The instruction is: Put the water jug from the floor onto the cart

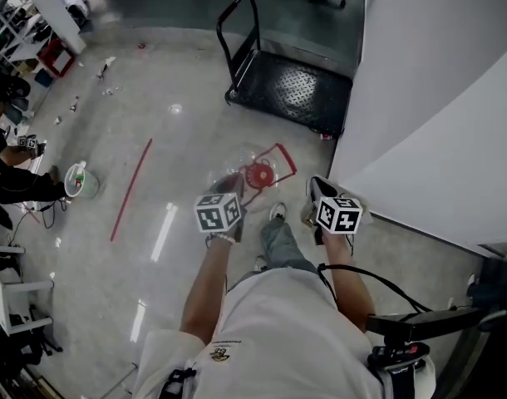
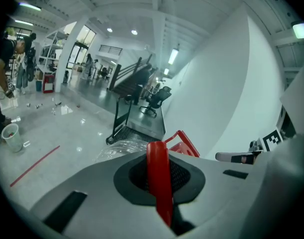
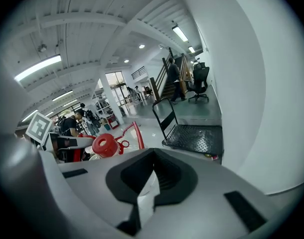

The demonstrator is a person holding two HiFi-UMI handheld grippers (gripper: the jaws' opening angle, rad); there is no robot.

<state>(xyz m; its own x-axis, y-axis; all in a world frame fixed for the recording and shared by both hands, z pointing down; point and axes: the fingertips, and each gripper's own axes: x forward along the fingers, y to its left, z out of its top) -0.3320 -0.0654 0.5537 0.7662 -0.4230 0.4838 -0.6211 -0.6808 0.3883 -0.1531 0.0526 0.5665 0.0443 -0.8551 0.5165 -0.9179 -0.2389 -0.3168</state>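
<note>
The water jug (image 1: 237, 171) is clear with a red cap (image 1: 255, 175) and a red wire handle (image 1: 280, 160). My left gripper (image 1: 234, 188) is shut on that handle (image 2: 157, 163), which runs straight through its jaws, and the clear body (image 2: 118, 148) shows just beyond. My right gripper (image 1: 317, 191) is to the right of the jug, apart from it. Its jaws stand slightly apart with only pale floor showing between them (image 3: 146, 195). The black flat cart (image 1: 293, 90) with an upright push bar stands ahead by the wall, also seen as the cart (image 2: 123, 131) and the cart (image 3: 193, 136).
A white wall (image 1: 428, 98) runs close along the right. A red strip (image 1: 130, 191) lies on the glossy floor at left, near a white bucket (image 1: 81, 183) and a crouching person (image 1: 6, 169). Small litter and shelves sit far left; office chairs stand beyond the cart.
</note>
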